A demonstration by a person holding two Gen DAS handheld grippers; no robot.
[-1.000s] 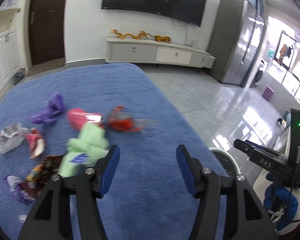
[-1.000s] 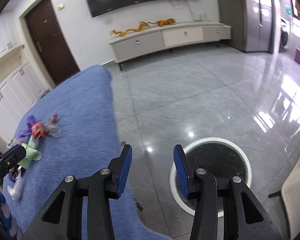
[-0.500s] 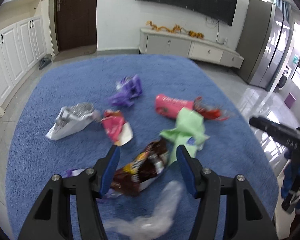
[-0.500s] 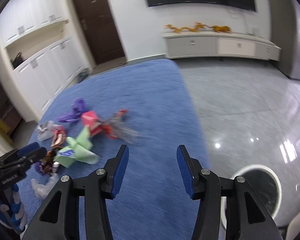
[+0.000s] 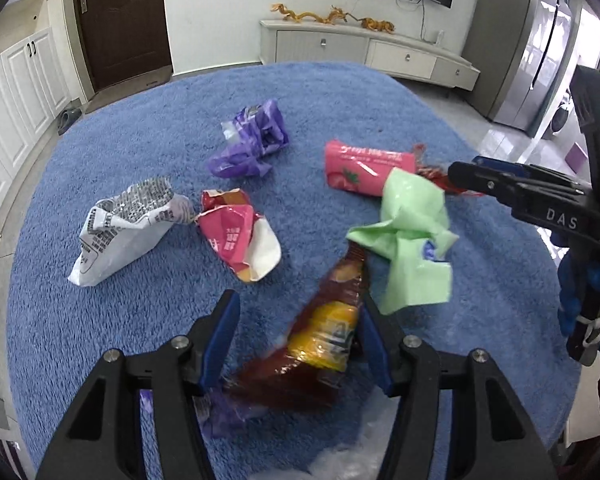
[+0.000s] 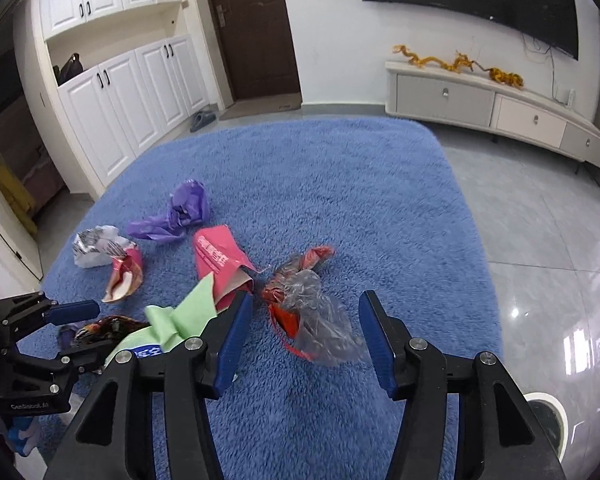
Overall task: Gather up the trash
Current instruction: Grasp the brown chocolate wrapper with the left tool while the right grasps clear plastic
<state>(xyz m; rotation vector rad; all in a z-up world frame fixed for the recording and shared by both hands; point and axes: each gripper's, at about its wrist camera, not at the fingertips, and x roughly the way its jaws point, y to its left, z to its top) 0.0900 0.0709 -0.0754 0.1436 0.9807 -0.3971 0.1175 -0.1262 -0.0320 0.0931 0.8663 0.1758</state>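
Trash lies scattered on a blue rug (image 5: 100, 320). In the left wrist view, a brown and yellow snack wrapper (image 5: 326, 332) lies between the jaws of my left gripper (image 5: 298, 340). They are closing and the left pad is still clear of it. In the right wrist view, my right gripper (image 6: 304, 340) hangs over a red and clear wrapper (image 6: 308, 308) with its jaws opening, and nothing is gripped. A green wrapper (image 5: 412, 240), a pink pack (image 5: 364, 168), a purple wrapper (image 5: 252, 144), a crumpled pink wrapper (image 5: 236, 236) and a white bag (image 5: 120, 228) lie around them.
Clear plastic (image 5: 352, 452) lies at the near rug edge. A round white-rimmed bin (image 6: 548, 416) stands on the glossy tiled floor to the right of the rug. Further back are a low TV cabinet (image 6: 492, 108), a dark door (image 6: 252, 28) and white cupboards (image 6: 132, 92).
Both views swung from the floor and bin side onto the trash heap. The left gripper came down around the brown wrapper. The right gripper moved left over the red and clear wrapper.
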